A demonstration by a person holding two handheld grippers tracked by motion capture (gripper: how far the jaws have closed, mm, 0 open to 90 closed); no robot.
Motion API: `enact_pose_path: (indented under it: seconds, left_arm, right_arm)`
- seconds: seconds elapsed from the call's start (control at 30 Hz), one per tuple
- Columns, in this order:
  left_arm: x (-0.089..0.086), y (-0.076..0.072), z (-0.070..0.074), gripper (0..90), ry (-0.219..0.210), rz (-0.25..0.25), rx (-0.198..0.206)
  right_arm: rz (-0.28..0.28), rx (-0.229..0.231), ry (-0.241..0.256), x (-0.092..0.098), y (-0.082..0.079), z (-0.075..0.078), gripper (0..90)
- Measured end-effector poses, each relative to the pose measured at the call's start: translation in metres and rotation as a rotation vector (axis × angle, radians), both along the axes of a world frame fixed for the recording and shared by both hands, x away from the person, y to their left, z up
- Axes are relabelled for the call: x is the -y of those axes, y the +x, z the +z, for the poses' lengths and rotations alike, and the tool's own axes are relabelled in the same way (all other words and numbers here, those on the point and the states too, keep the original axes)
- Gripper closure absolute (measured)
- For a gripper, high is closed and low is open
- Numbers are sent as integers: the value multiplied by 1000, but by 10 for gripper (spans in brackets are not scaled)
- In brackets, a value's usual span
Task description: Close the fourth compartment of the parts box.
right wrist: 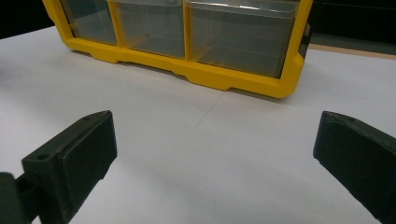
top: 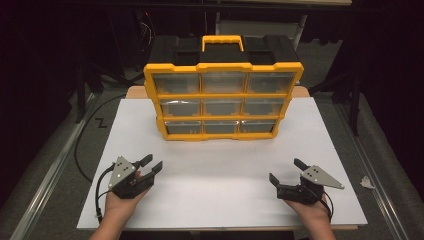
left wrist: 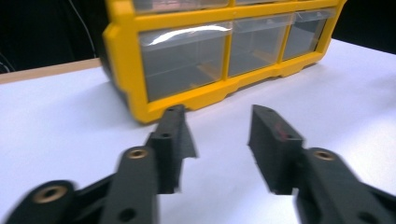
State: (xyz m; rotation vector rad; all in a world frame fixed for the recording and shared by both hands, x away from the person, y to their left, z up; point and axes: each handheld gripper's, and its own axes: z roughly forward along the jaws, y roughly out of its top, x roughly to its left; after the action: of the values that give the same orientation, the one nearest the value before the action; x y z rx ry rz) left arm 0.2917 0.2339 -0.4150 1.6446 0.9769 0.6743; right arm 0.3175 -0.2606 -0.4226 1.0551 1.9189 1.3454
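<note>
Yellow organizer [top: 223, 100], 9 clear drawers, unlabelled

A white worktop [top: 220, 170] stands on grey floor [top: 45, 165]. Dark room behind, black cable [top: 80, 145] at left, metal rail [top: 372, 165] at right.

High view: overhead, facing forward across the white table [top: 220, 165]. Gripper views: low, near the tabletop, facing the yellow drawer cabinet [top: 223, 100], whose bottom drawer row all three share.
</note>
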Motion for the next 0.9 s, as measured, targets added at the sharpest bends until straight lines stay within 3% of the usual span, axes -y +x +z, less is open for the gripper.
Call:
enact_pose_path:
  seconds: [0.03, 0.07, 0.23, 0.3, 0.33, 0.37, 0.4, 0.47, 0.6, 0.7, 0.9]
  left_arm:
    - [-3, -2, -2, 501, -8, -3, -7]
    - [-6, -4, -4, 422, -14, -9, -12]
    - [-12, -9, -8, 292, 36, 7, 3]
    - [-15, -7, -8, 226, 16, 13, -2]
    - [-16, -5, -9, 108, 7, 16, -16]
    - [-16, -3, -9, 108, 9, 23, -27]
    - [-14, -1, -10, 17, 16, 33, -36]
    - [-11, 0, -10, 0, 42, 63, -32]
    - [-8, -1, -9, 0, 26, 30, -15]
    - [-6, -1, -10, 13, 29, 2, -26]
    - [-9, -2, -9, 25, 15, 19, -27]
  right_arm:
    - [0, 0, 0, 0, 0, 0, 7]
    - [-3, 1, 1, 0, 0, 1, 7]
    - [-7, 6, 8, 0, -2, 3, 7]
    - [-8, 10, 9, 0, -3, 4, 7]
    - [-11, 11, 16, 1, -3, 5, 7]
    - [-11, 11, 16, 1, -3, 5, 7]
    - [-12, 14, 19, 2, -4, 5, 7]
    - [-13, 15, 21, 3, -4, 6, 7]
    - [-7, 10, 19, 4, -3, 5, 7]
    - [-4, 9, 15, 4, -2, 4, 7]
    - [5, 8, 9, 4, -1, 4, 7]
